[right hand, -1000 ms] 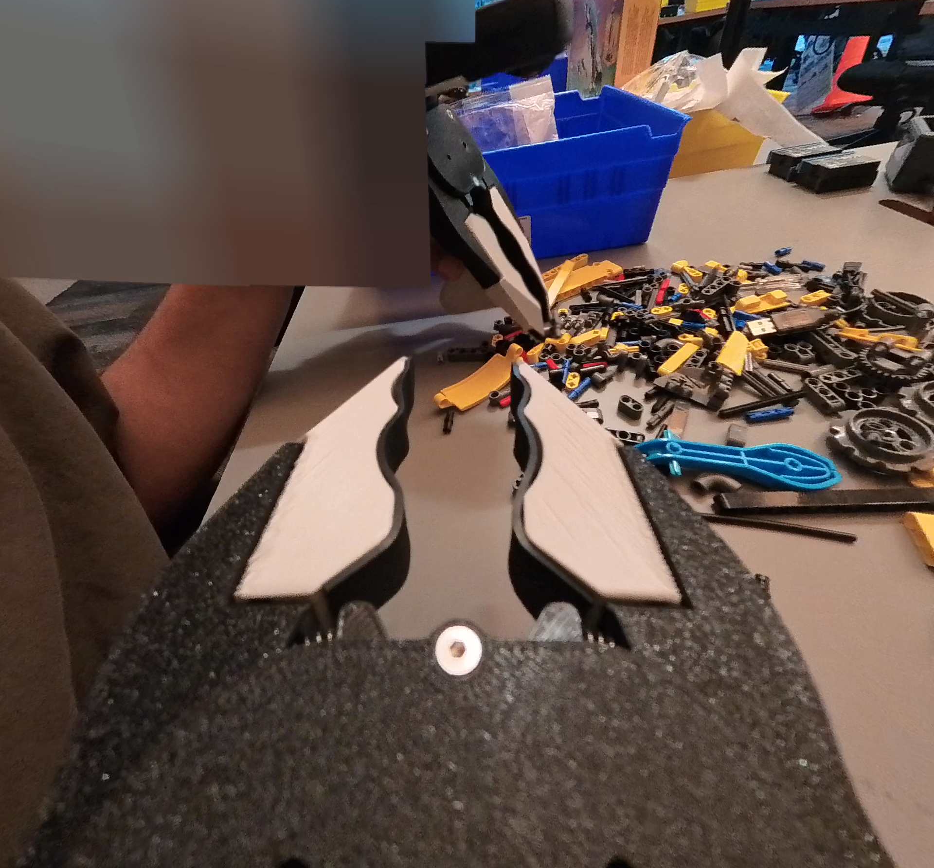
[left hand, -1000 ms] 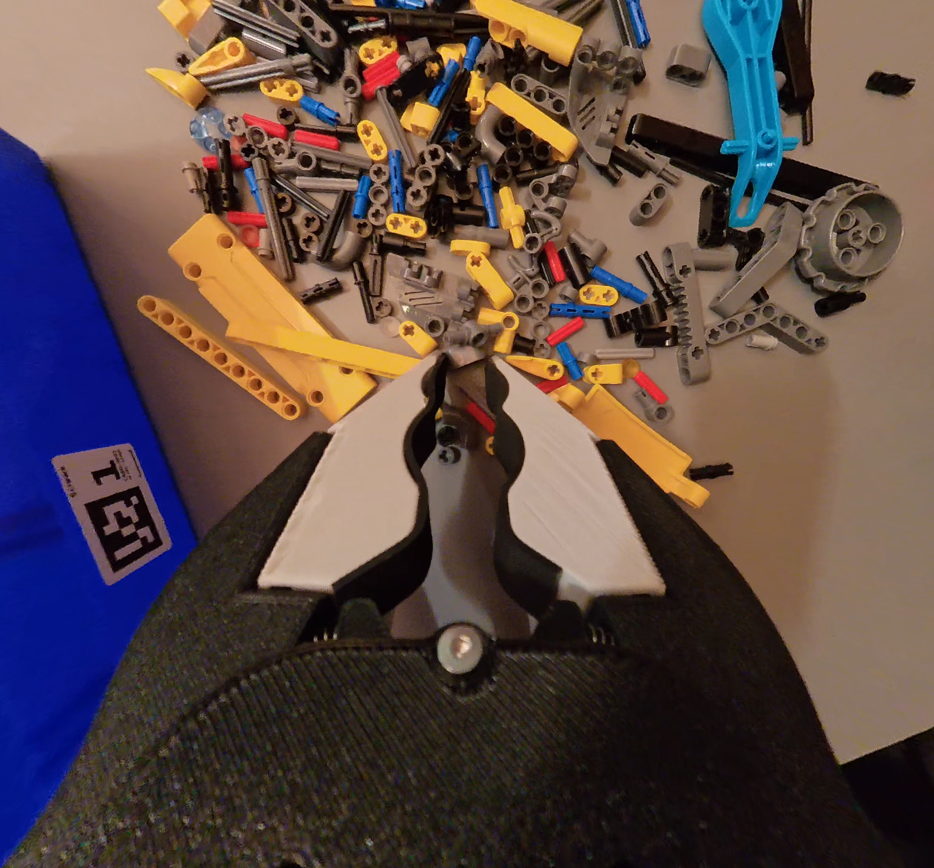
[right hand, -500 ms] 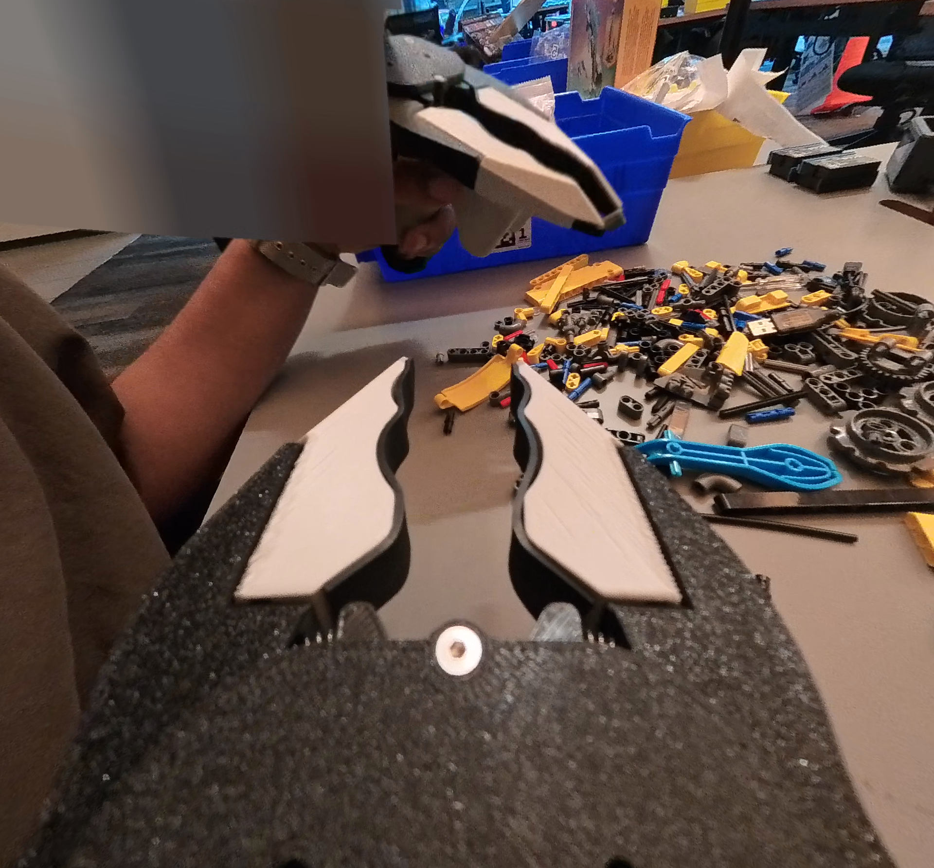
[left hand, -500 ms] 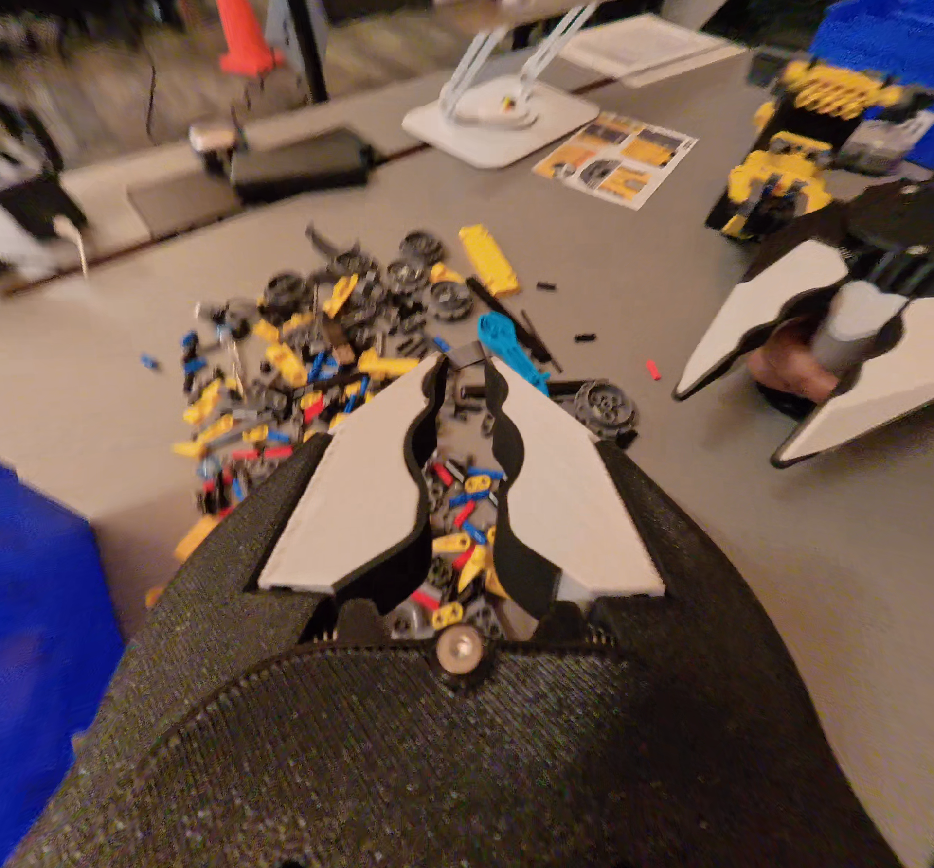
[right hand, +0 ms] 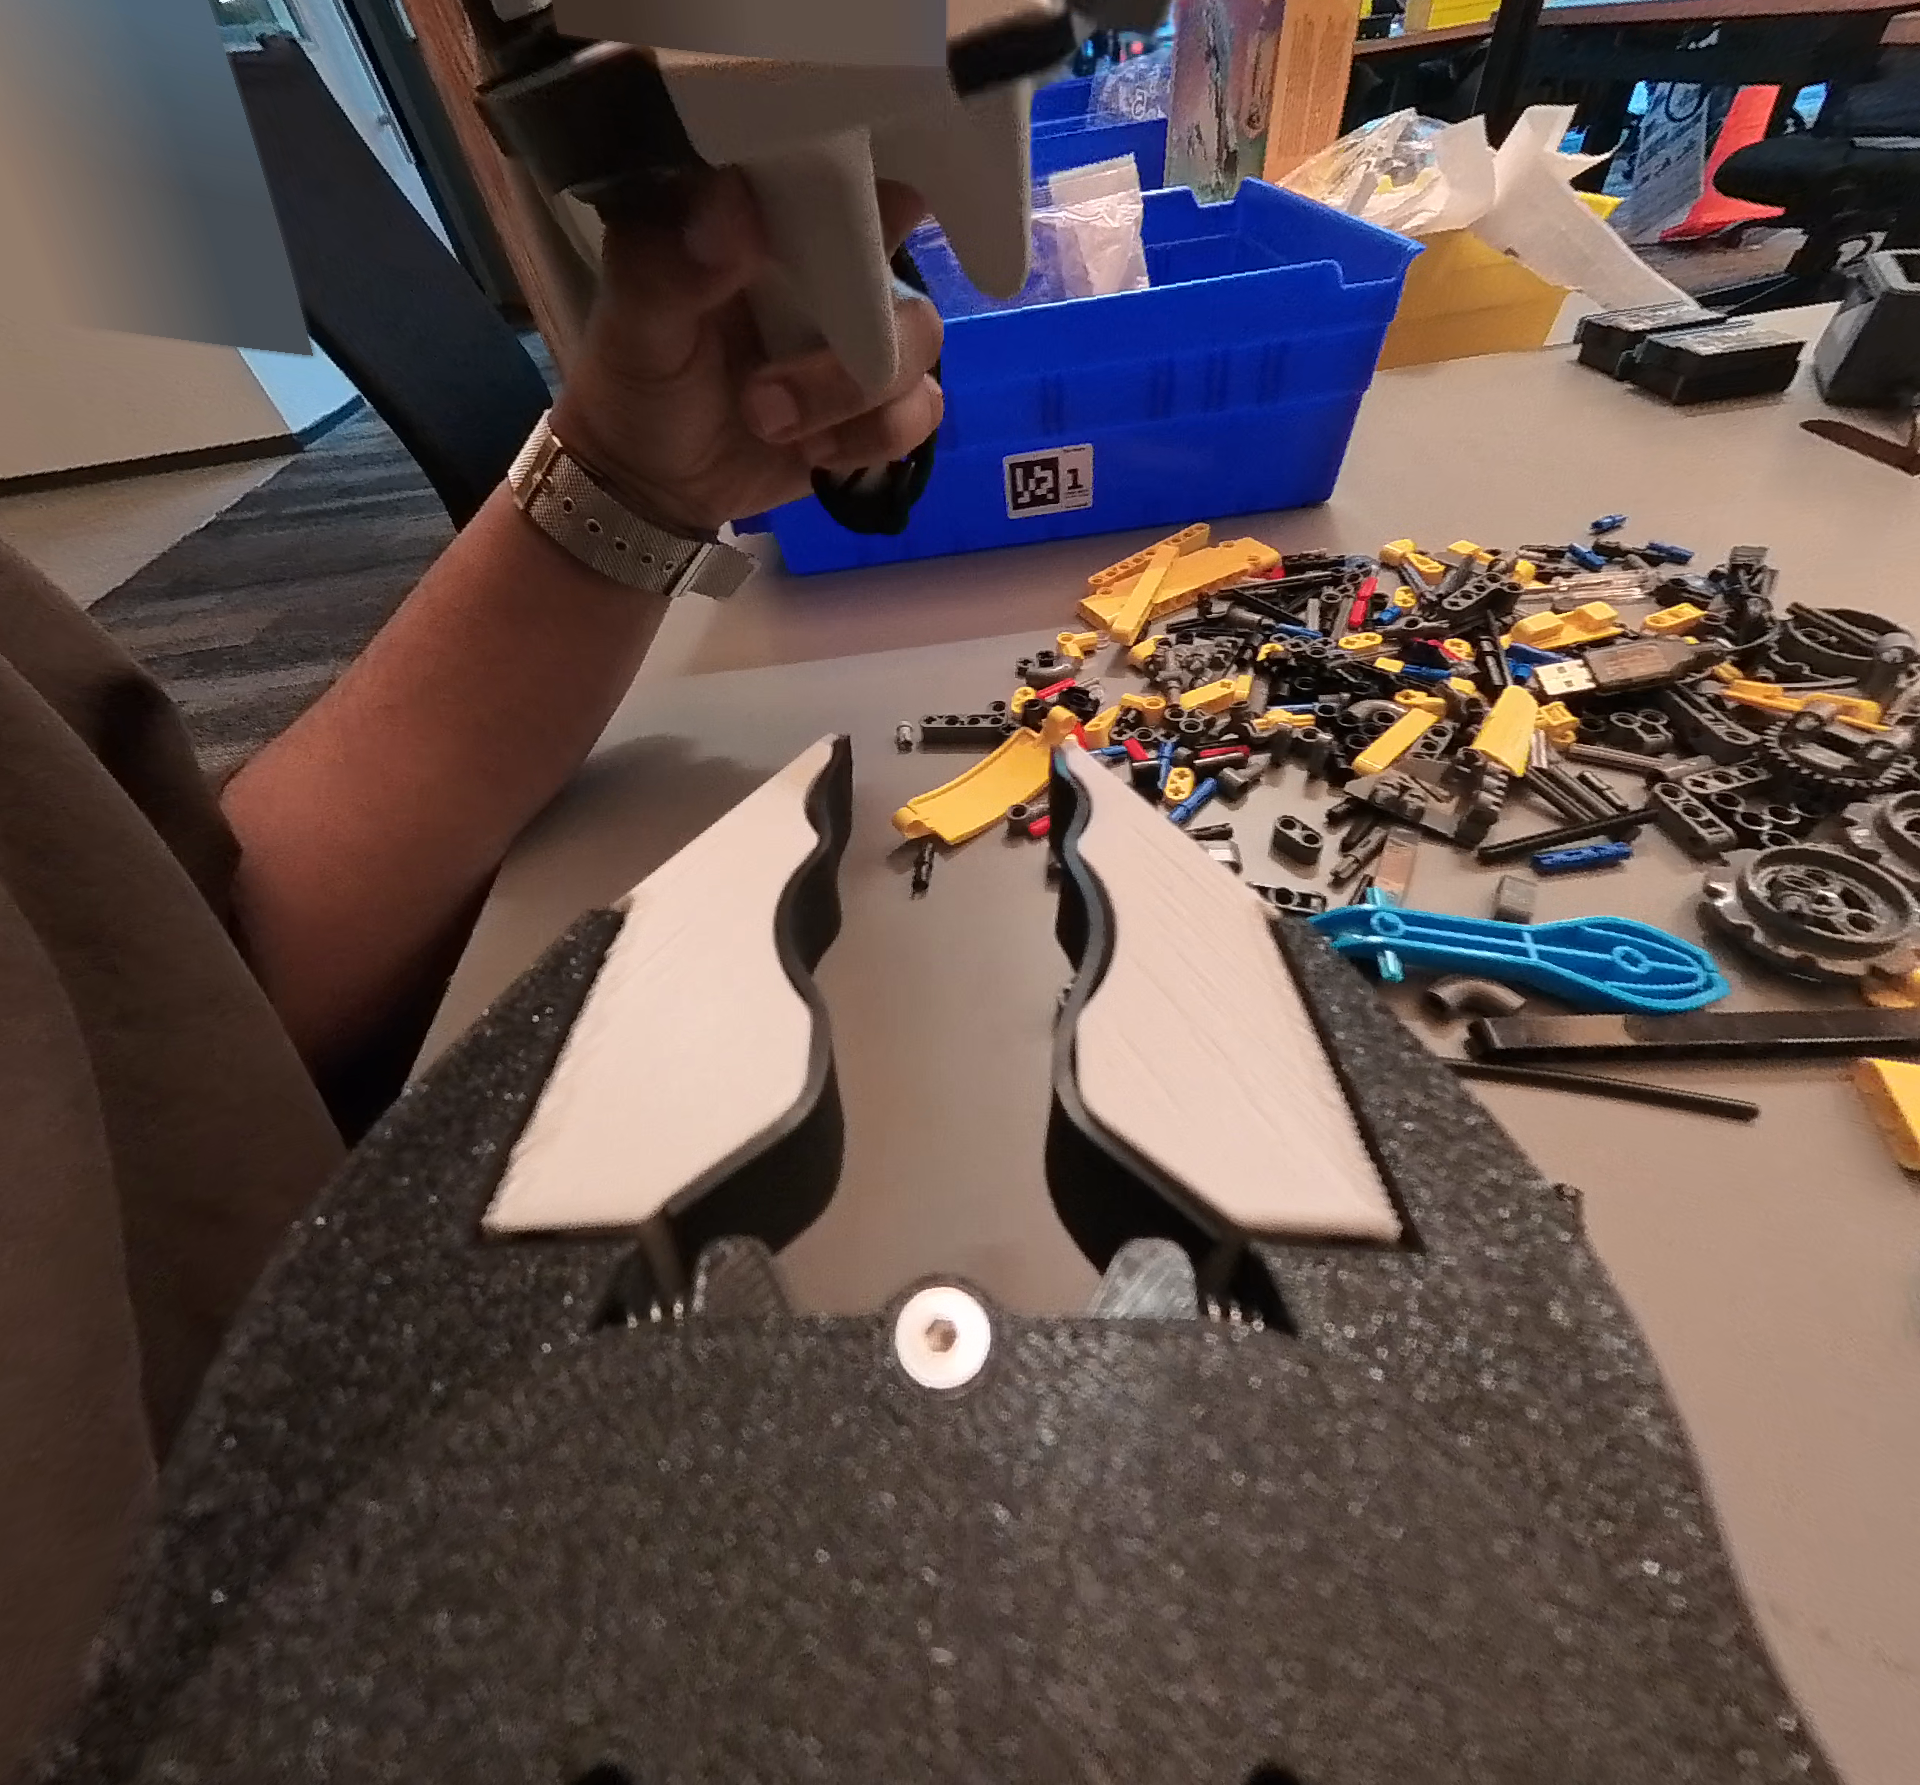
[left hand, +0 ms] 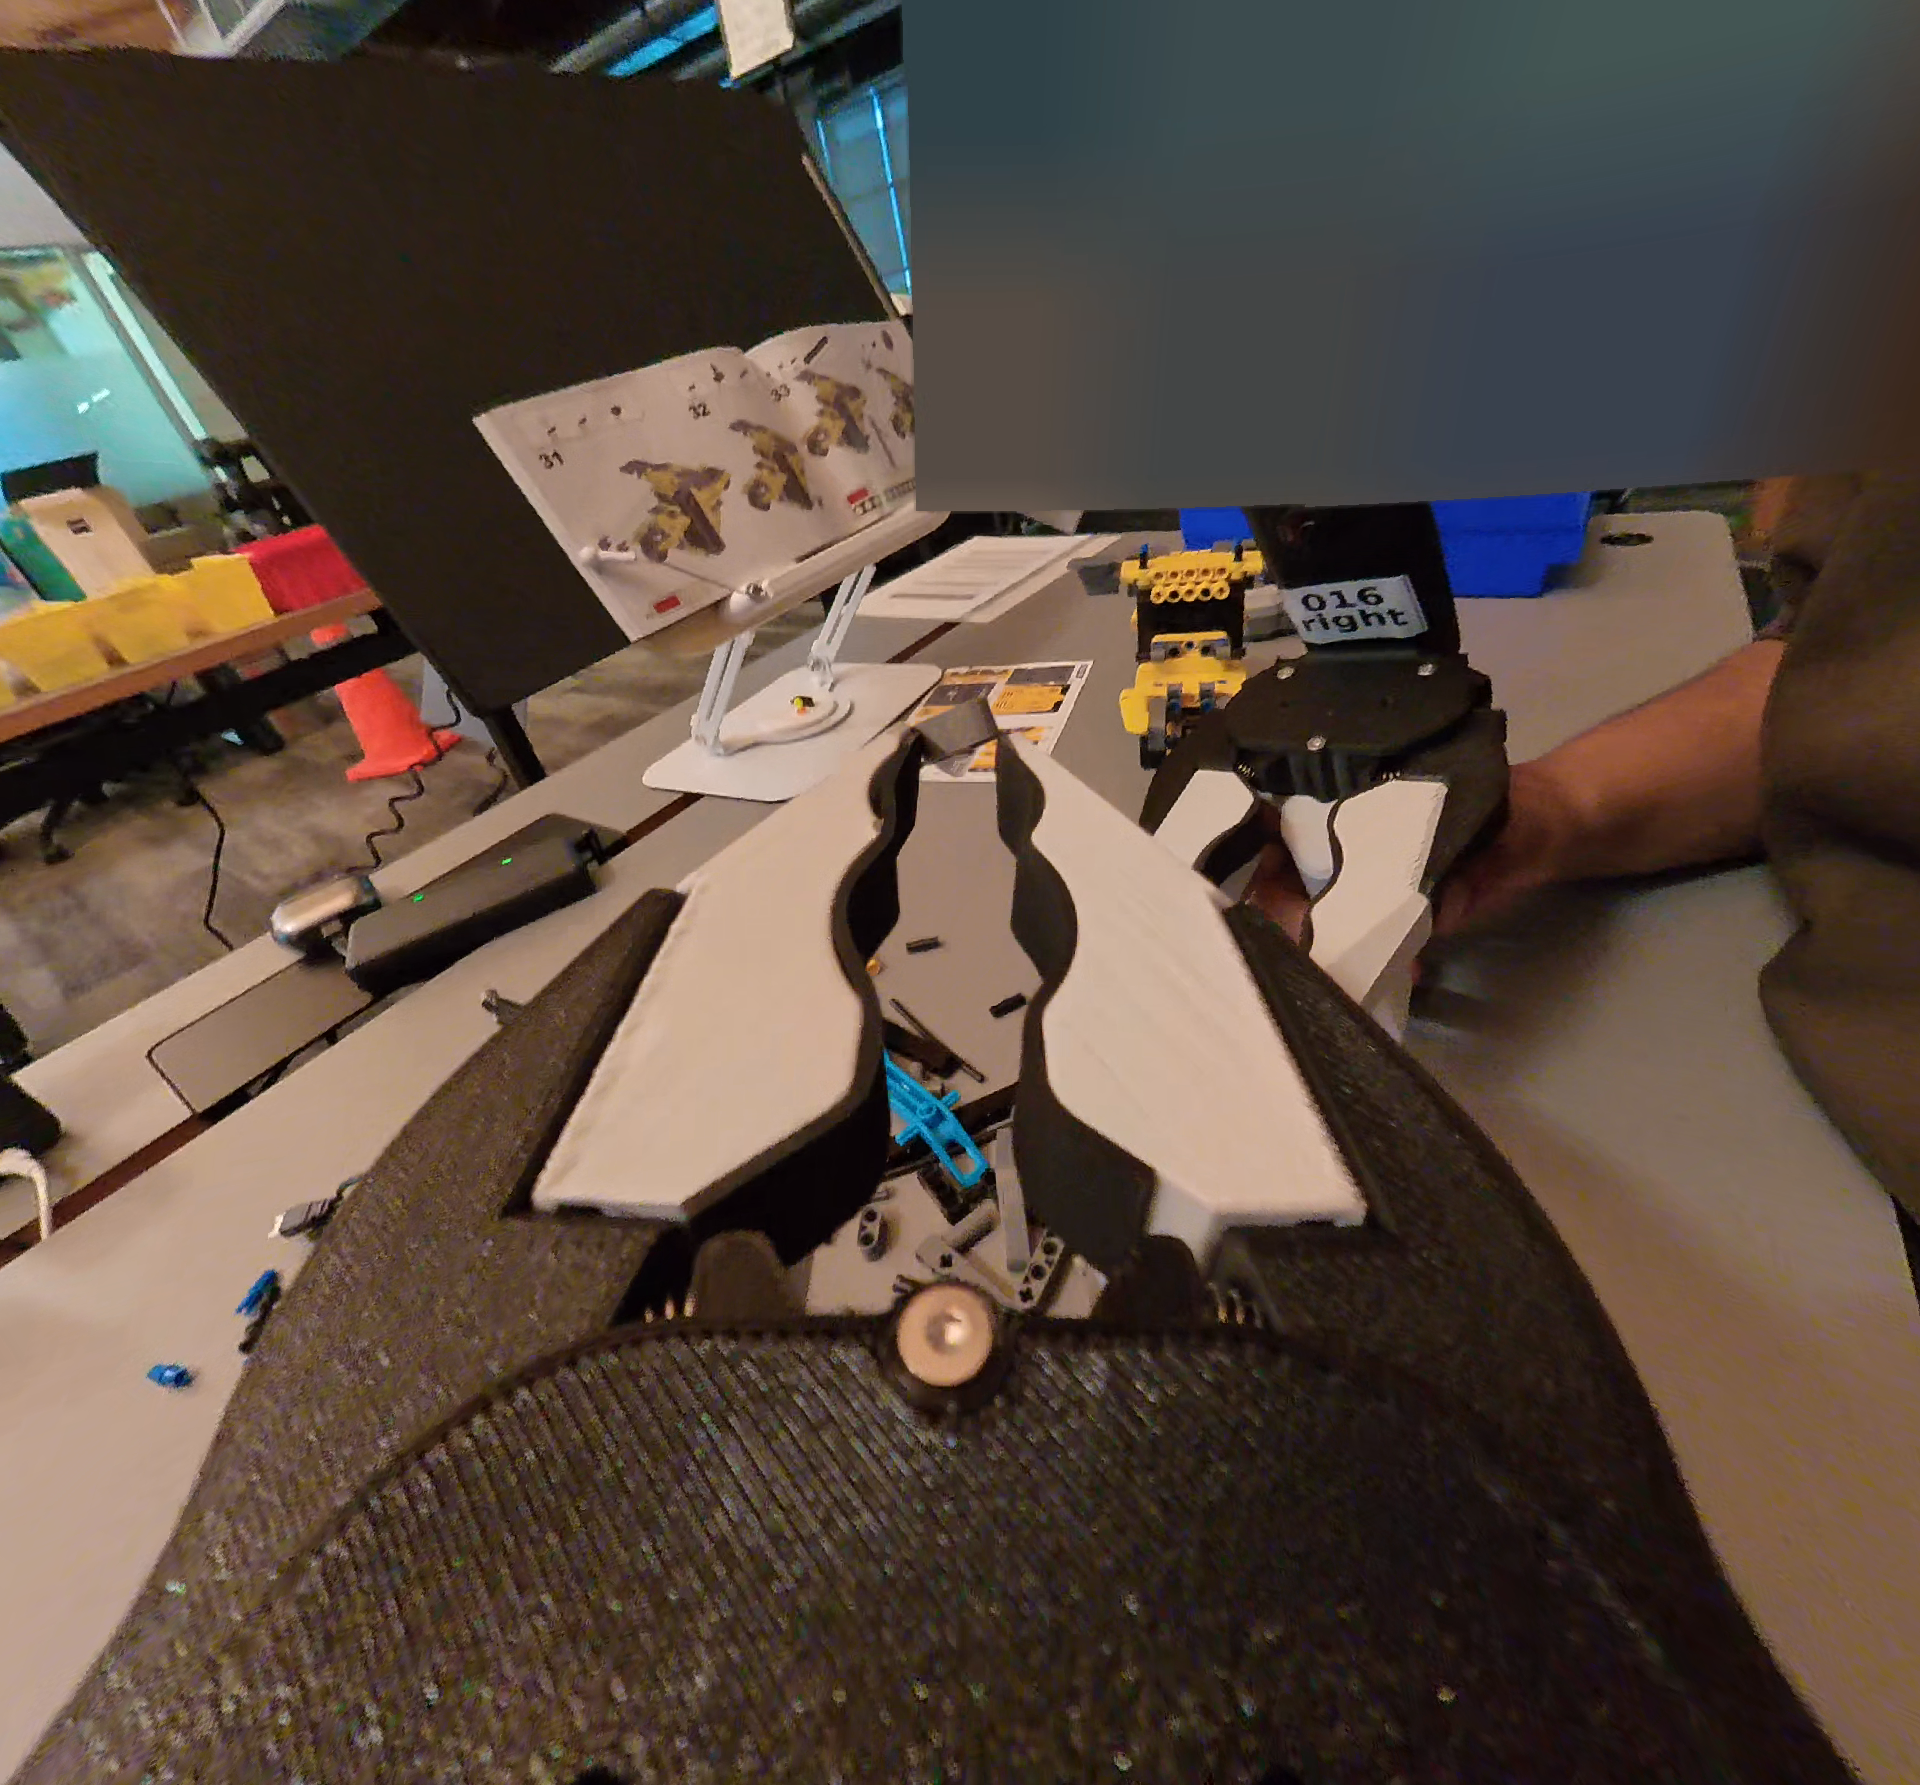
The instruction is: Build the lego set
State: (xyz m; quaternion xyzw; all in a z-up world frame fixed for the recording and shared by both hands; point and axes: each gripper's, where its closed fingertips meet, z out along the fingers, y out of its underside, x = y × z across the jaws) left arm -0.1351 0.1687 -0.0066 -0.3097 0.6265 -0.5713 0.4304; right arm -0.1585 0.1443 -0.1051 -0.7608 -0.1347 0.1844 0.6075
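My left gripper is raised above the table and shut on a small dark grey brick piece pinched at its tips. It points toward the instruction booklet and a partly built yellow model. In the right wrist view the left gripper shows high at the upper left, held by a hand. My right gripper is open and empty, low over the table beside the pile of loose bricks, nearest a curved yellow panel. It also shows in the left wrist view.
A blue bin stands behind the pile. A blue separator tool and a black beam lie to the right of my right gripper. A large black board and a power pack are at the left. Left tips to right tips: about 10 cm.
My left gripper closed on the grey piece in the pile, lifted it out and swung up toward the booklet. My right gripper stayed still and open.
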